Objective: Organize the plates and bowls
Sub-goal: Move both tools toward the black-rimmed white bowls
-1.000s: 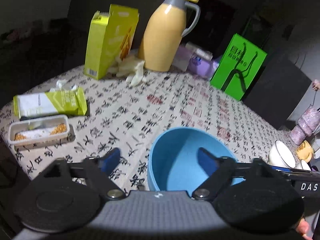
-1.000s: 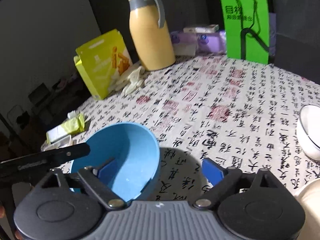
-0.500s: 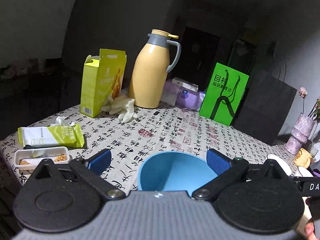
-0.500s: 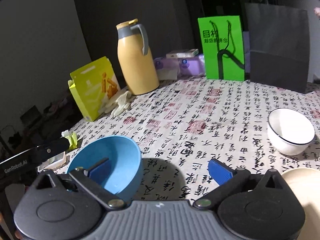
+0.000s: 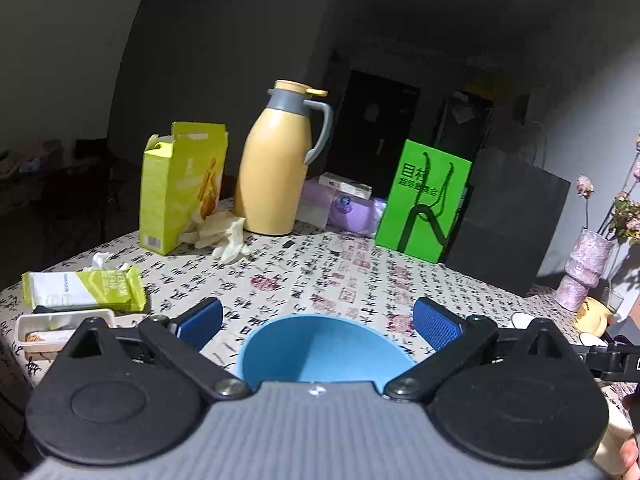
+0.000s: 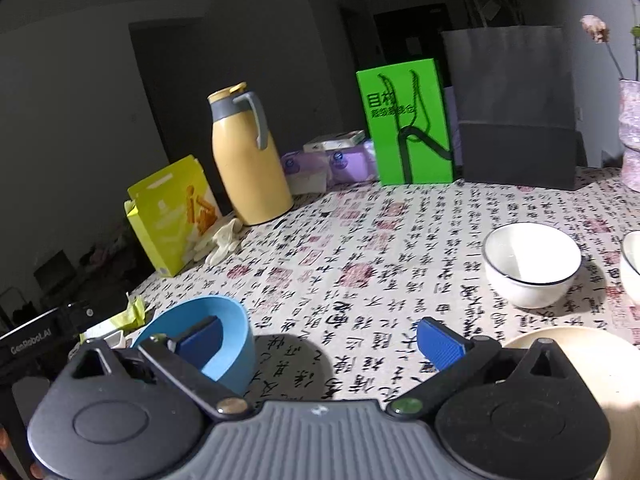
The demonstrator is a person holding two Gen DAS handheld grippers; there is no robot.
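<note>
A blue bowl (image 5: pixel 320 350) stands upright on the patterned tablecloth, just below and between the fingers of my open, empty left gripper (image 5: pixel 318 318). In the right wrist view the same blue bowl (image 6: pixel 224 336) sits at lower left, behind the left finger of my open, empty right gripper (image 6: pixel 320 338). A white bowl with a dark rim (image 6: pixel 530 262) stands at right, with a second white bowl's edge (image 6: pixel 632 260) beyond it. A cream plate (image 6: pixel 576 344) lies at the lower right, partly hidden by the gripper body.
A yellow thermos jug (image 5: pixel 278 160), an open yellow-green box (image 5: pixel 180 184), gloves (image 5: pixel 224 234), a green paper bag (image 5: pixel 424 200) and a dark bag (image 5: pixel 508 220) line the table's back. A snack packet (image 5: pixel 84 290) and a plastic tray (image 5: pixel 60 326) lie left. A vase (image 5: pixel 584 272) stands right.
Both grippers have pulled back and tilted up from the blue bowl, which now sits lower in both views. The right view has swung right, showing the white bowls and the cream plate.
</note>
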